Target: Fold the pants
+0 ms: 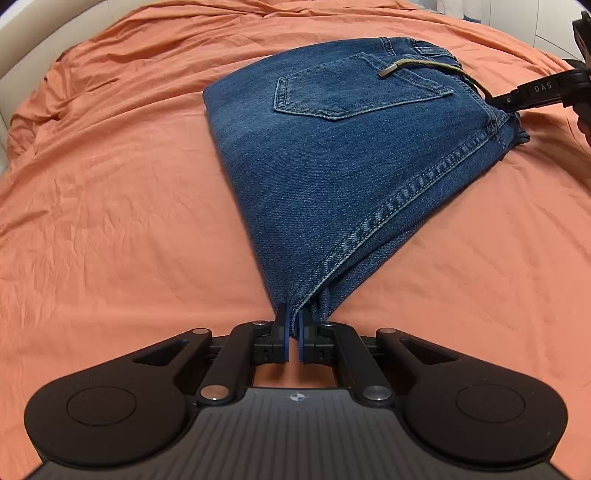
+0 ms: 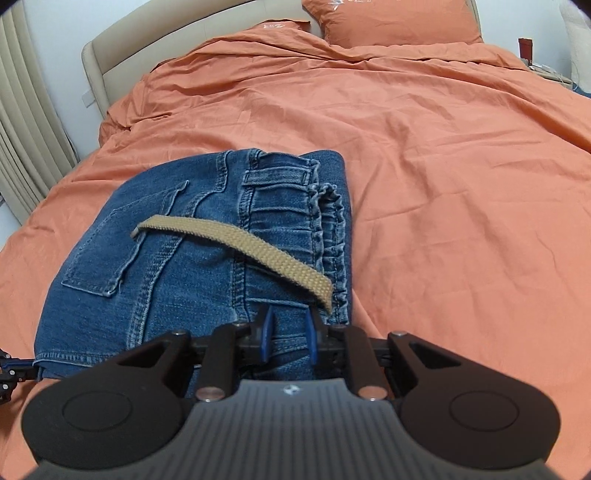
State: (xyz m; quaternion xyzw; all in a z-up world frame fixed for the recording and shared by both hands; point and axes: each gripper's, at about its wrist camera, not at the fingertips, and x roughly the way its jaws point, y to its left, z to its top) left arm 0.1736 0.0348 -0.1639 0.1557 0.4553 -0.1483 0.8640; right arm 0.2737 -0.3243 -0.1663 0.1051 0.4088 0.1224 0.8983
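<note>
Blue denim pants (image 1: 332, 155), folded into a compact stack, lying on an orange bed sheet (image 1: 110, 221); in the left wrist view the stack fills the centre and upper right of the frame, back pocket (image 1: 354, 92) uppermost, a stitched side seam running down its right edge to a corner at lower centre. Left gripper (image 1: 293, 332), lower centre of that view: jaws closed almost together, blue pads (image 1: 282, 330) pinching that near corner of the denim, which rises slightly from the sheet into the grip. Right gripper (image 1: 517, 101), seen from the left wrist view at the right edge of the frame: black fingers reaching into the waistband end of the stack. In the right wrist view the same right gripper (image 2: 290, 339) sits at lower centre, jaws narrowed but with a gap, several layers of denim (image 2: 184, 266) filling the space between the blue pads (image 2: 266, 336), which bear on the fabric on either side. Tan woven drawstring (image 2: 236, 240), flat, lying diagonally across the top of the stack from centre left to the gathered waistband (image 2: 328, 236) at centre right, one end passing just beside the right-hand pad; its metal-tipped end (image 1: 388, 70) shows in the upper centre of the left wrist view. Two orange pillows (image 2: 399, 18) at the top of the right wrist view, against a beige padded headboard (image 2: 110, 48) in the upper left. Beige curtain (image 2: 22, 122) along the left edge.
</note>
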